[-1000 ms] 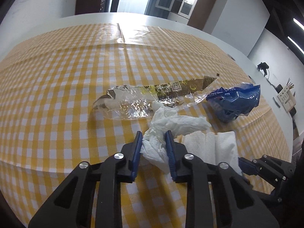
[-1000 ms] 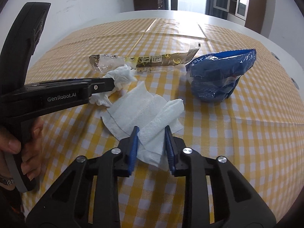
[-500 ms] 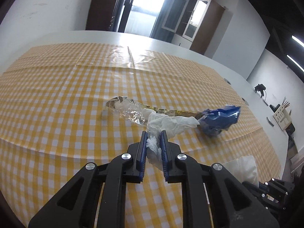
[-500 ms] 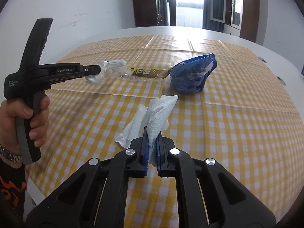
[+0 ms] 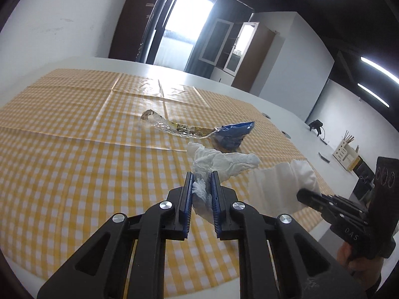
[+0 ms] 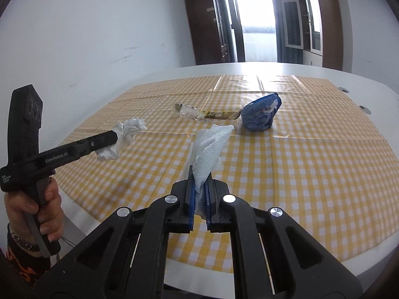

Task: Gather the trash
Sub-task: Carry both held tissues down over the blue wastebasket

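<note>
Both the left claw (image 5: 201,185) and the right claw (image 6: 200,191) are matte black with blue ribbed pads and silver screws, the left one lettered "GenRobot.AI" in white, gripped by a bare-skinned hand (image 6: 37,214) wearing a metal bracelet.

Left tongs (image 5: 201,182): jaws nearly closed, blue pads clamped on crumpled tissue (image 5: 219,162), raised off table. Seen from right wrist view, left tongs (image 6: 113,138) reach in from left edge, pointing right and slightly up, gripped by bare hand (image 6: 37,214) wrapped around black handle; bracelet at wrist. Right tongs (image 6: 200,186): jaws pressed close on folded paper towel (image 6: 209,152), towel standing upward between pads. In left wrist view, right tongs (image 5: 303,194) enter from right edge, pointing left.
</note>
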`<state>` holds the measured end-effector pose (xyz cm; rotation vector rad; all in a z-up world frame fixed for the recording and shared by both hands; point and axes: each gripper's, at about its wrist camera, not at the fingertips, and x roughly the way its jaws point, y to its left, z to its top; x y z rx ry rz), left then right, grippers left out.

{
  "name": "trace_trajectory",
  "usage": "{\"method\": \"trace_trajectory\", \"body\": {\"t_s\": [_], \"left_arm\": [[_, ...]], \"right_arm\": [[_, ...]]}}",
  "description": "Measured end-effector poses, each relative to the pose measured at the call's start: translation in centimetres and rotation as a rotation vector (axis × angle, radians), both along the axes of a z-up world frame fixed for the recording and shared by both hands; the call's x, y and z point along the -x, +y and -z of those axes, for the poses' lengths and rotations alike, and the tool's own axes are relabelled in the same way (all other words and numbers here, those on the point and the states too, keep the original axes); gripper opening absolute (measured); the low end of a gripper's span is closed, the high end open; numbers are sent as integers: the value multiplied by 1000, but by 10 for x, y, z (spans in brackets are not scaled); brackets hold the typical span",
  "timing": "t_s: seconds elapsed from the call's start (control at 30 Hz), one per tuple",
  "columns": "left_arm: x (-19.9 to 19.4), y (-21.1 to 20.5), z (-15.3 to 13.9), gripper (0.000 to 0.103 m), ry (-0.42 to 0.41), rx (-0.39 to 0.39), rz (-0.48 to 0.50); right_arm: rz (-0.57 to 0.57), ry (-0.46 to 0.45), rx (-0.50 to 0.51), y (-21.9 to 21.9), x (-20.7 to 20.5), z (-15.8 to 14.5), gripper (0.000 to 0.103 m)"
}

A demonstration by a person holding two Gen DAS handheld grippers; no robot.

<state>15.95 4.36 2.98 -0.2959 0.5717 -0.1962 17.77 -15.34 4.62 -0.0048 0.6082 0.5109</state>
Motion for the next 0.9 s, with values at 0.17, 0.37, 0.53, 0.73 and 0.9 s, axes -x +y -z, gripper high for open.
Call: {"method": "trace_trajectory", "body": {"t_s": [0.17,0.37,0.53,0.73,0.9], "left_arm": [[39,-5,-3,13,-27,19,6],[74,-7,0,13,-35,16,-8],[102,-8,-2,13,-48,-1,-14],[138,-14,-8,13,-69,-17,-8],[166,-22,-12,13,-87,-34,5]], "right_arm": [[-26,-40,-19,-2,35,-8,6],[-62,-77,-18,2,70,-14,6],[-83,-107,-32,-1,100,-20,6],[-109,-143,-48,-9,132,-25,6],[-148,-157,-62,-17,160,-26,6]]}}
